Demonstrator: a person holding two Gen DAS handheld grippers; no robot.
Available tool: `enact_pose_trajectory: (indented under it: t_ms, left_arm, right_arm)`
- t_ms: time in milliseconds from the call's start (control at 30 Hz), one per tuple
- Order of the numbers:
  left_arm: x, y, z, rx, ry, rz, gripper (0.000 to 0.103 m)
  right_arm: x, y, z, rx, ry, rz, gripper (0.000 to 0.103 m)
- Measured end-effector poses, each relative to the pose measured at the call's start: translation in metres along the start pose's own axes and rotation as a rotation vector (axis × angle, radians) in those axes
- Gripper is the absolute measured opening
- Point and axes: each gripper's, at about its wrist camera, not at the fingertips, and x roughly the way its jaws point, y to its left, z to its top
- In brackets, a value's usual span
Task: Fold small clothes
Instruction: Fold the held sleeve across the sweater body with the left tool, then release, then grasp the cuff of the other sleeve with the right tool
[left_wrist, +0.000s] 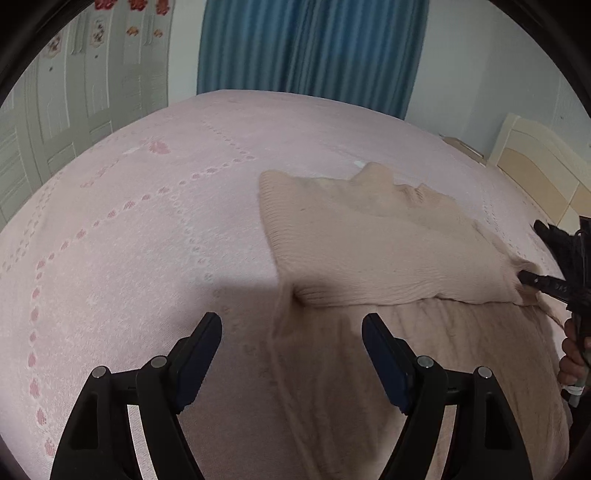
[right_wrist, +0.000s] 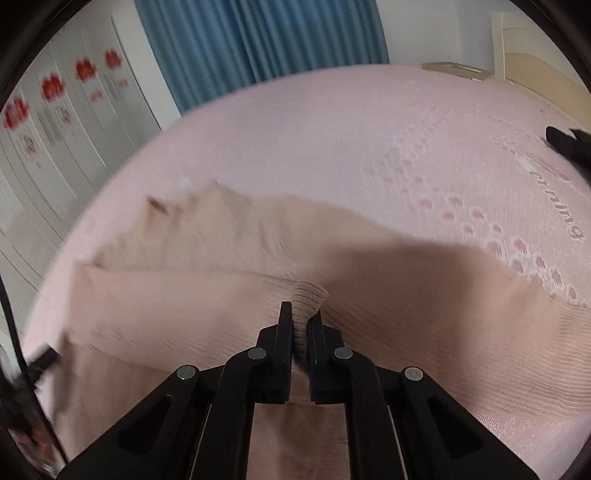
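A beige ribbed knit garment (left_wrist: 369, 243) lies on the bed, on the pink bedspread (left_wrist: 147, 229), toward the right side of the left wrist view. In that view its long axis runs from the upper left, where a wide ribbed hem ends in a straight edge, down to the lower right. The upper layer is folded over a lower layer of the same cloth, which spreads toward the camera. At the far edge of the garment two small peaks of cloth stand up. In the right wrist view the garment (right_wrist: 184, 295) stretches across the picture from left to right, and part of it is blurred.

The right gripper (right_wrist: 300, 317) is closed on a bunch of the ribbed cloth; the knit fabric bulges out above and between its two black fingers (right_wrist: 284, 332). In the left wrist view this gripper (left_wrist: 532, 278) shows at the right edge, its tip at the lower right corner of the folded layer, with a hand (left_wrist: 570, 358) below it.

The left gripper (left_wrist: 291, 332) has its jaws wide apart, with nothing between the pads. It hangs over the bedspread, just beside the near left edge of the garment.

Behind the bed hangs a blue curtain (left_wrist: 310, 48). On the left is a white wardrobe (left_wrist: 74, 92) with red flower stickers, and on the right a pale headboard (left_wrist: 535, 166).
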Motion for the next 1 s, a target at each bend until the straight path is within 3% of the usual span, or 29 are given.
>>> enact_pose_trajectory:
  t_ms: [100, 200, 333, 433, 467, 500, 567, 600, 767, 1000]
  left_arm:
    - [-0.004, -0.014, 0.008, 0.036, -0.018, 0.014, 0.077]
    - [-0.005, -0.026, 0.012, 0.052, -0.015, 0.005, 0.077]
    - [-0.002, -0.041, 0.006, 0.041, 0.026, 0.004, 0.077]
    - [0.006, -0.05, -0.01, 0.057, 0.066, 0.016, 0.077]
    - [0.011, -0.052, -0.017, 0.066, 0.087, 0.022, 0.077]
    - [0.016, -0.056, -0.021, 0.086, 0.11, 0.043, 0.077]
    - [0.012, -0.062, -0.022, 0.11, 0.09, 0.062, 0.079]
    - [0.01, -0.063, -0.022, 0.115, 0.079, 0.061, 0.081]
    - [0.013, -0.06, -0.023, 0.106, 0.099, 0.056, 0.083]
    - [0.013, -0.06, -0.024, 0.106, 0.094, 0.071, 0.085]
  right_arm:
    - [-0.006, 0.002, -0.005, -0.038, -0.013, -0.039, 0.018]
    - [-0.025, -0.001, -0.015, -0.031, -0.054, -0.014, 0.03]
    - [-0.009, 0.006, -0.024, -0.105, 0.024, -0.099, 0.03]
    - [-0.037, -0.008, -0.024, -0.047, -0.004, -0.078, 0.031]
    - [-0.051, -0.016, -0.024, -0.024, -0.022, -0.073, 0.036]
    - [-0.066, -0.024, -0.027, 0.0, -0.042, -0.074, 0.041]
    - [-0.098, -0.052, -0.035, 0.051, -0.084, -0.088, 0.06]
    - [-0.11, -0.068, -0.04, 0.074, -0.099, -0.102, 0.062]
    - [-0.164, -0.158, -0.077, 0.184, -0.119, -0.244, 0.065]
    - [-0.167, -0.237, -0.116, 0.342, -0.09, -0.26, 0.065]
